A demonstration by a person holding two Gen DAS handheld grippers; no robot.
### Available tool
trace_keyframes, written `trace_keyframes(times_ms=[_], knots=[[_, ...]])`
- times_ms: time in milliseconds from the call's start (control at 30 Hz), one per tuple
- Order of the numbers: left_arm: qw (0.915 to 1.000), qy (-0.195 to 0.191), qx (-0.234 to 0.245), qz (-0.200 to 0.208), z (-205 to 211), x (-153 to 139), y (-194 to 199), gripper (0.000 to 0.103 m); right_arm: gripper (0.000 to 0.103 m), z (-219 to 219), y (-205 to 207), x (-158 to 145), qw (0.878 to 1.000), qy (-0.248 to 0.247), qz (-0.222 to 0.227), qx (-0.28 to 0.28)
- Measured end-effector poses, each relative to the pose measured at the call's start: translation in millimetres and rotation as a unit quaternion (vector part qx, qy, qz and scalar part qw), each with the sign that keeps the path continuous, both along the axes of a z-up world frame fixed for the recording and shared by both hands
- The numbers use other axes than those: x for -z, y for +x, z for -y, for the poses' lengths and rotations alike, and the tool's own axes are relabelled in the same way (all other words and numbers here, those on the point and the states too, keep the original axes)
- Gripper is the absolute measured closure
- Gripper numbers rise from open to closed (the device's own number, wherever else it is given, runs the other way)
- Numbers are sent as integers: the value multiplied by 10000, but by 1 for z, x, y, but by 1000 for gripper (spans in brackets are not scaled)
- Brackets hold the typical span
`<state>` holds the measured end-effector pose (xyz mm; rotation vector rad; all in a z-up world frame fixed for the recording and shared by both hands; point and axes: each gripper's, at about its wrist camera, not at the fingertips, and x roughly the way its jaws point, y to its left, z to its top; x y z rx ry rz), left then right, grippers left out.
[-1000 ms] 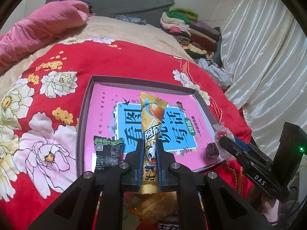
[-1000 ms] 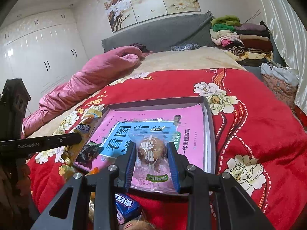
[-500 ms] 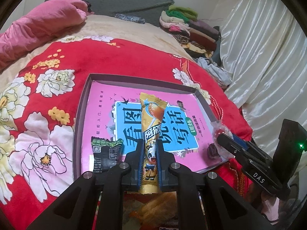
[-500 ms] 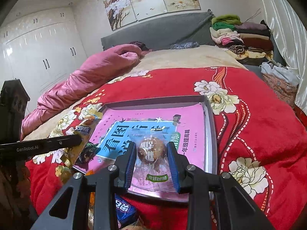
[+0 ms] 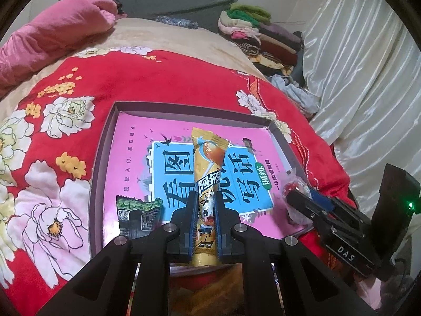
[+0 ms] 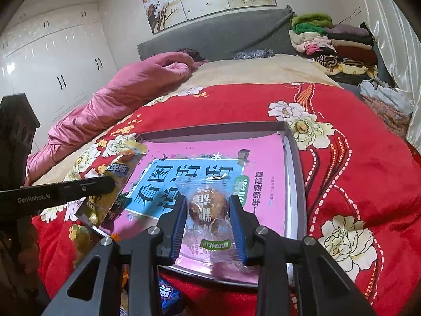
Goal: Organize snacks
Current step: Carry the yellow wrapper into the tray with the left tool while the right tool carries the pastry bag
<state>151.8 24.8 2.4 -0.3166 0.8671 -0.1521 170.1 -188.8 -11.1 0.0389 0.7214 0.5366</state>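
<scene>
Clamping: left gripper (image 5: 205, 212) is pinching the orange snack stick (image 5: 208, 163) at its lower half | right gripper (image 6: 208, 208) is squeezing a clear-wrapped pastry (image 6: 208, 206) | both are hovering over the tray (image 6: 293, 184) | wrappers seem light, slippery, crushable.

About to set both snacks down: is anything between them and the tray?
Nothing visible. The orange snack stick in the left gripper and the clear-wrapped pastry in the right gripper hang over the tray; the dark green packet lies aside.
</scene>
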Motion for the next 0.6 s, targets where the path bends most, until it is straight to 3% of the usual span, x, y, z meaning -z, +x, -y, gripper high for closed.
trace_keyframes(times_ms=[600], knots=[[9996,58,62,-275,7,22,11,91,70,-8,0,9,9997,-123,-129,-157]])
